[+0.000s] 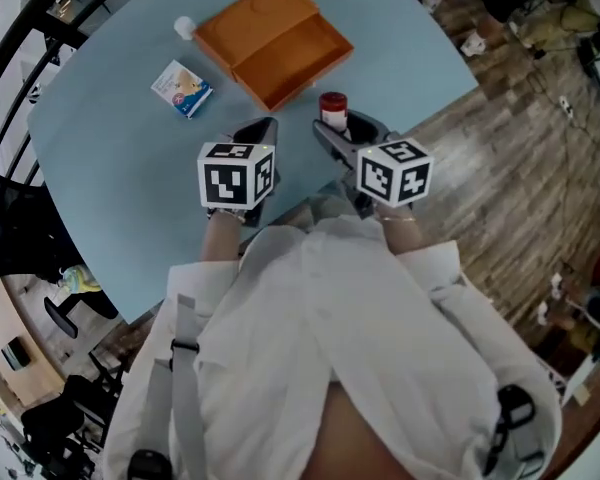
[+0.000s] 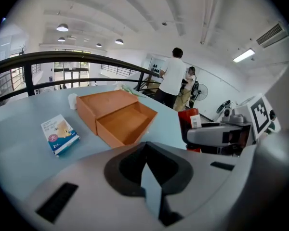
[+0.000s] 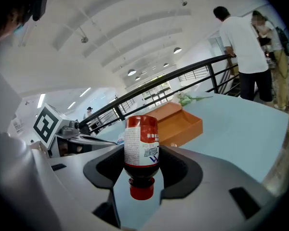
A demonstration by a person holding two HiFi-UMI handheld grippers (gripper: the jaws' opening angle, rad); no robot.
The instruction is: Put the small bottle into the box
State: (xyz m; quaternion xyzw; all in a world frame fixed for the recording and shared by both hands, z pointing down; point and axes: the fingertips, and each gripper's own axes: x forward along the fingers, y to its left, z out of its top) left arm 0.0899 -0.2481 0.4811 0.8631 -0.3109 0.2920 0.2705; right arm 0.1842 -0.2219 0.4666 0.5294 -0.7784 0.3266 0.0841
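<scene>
Right gripper [image 3: 141, 177] is clamped on the small bottle [image 3: 141, 148], cap end nearest the camera. Cannot tell whether it is off the table [image 1: 120, 158].
Left gripper [image 2: 145, 150]: jaws together, nothing between them.
Step, as judged: bottle gripped, transfer pending. The next move calls for carrying it forward and left over the open half of the orange box [image 1: 270, 40], then lowering and releasing.
Bottle label: Chinese characters and a blue W-like mark. Blue-and-white packet [image 1: 183, 88] print is too small to read.
</scene>
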